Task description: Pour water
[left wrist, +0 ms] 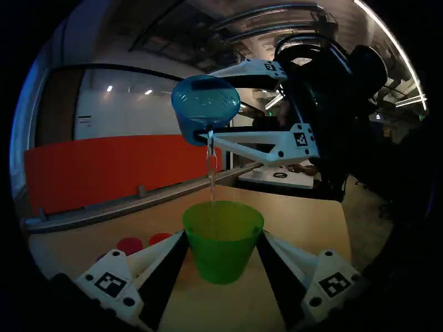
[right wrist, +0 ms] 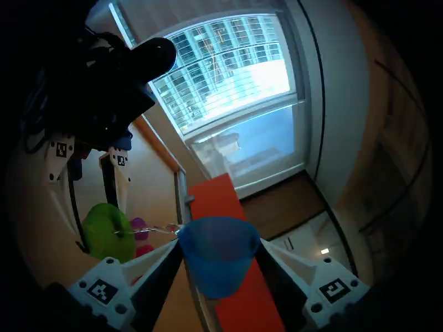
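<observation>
"Pouring under way, is it?" asks one.

"Yes. The right tongs (left wrist: 206,105) are clamped on a translucent blue plastic cup (left wrist: 202,97). It is tipped far over so its rim faces down, and a thin stream of water (left wrist: 211,166) falls from the lip."

"Into what?"

"A green plastic cup (left wrist: 221,254), upright, straight below the blue one. The left tongs (left wrist: 222,235) grip it with one finger on each side. I judge that stops it shifting or tipping as the water lands."

"Does it stand on the wooden desk (left wrist: 299,221)?"

"I cannot tell. Its base is over the near part of the desk, but contact is not clear."

"Why hold the blue cup so high?"

"Probably so the two sets of tongs do not meet, with the lip centred over the green mouth. The cost is a long stream, and a small wobble could put water on the desk."

"Anything near?"

"A few small red and purple round pieces (left wrist: 130,243) lie on the desk left of the green cup, apart from it. An orange partition (left wrist: 111,166) runs along the far side."

"How far along?"

"Mid-pour, by my reading. I cannot make out how much water either cup holds."
</observation>
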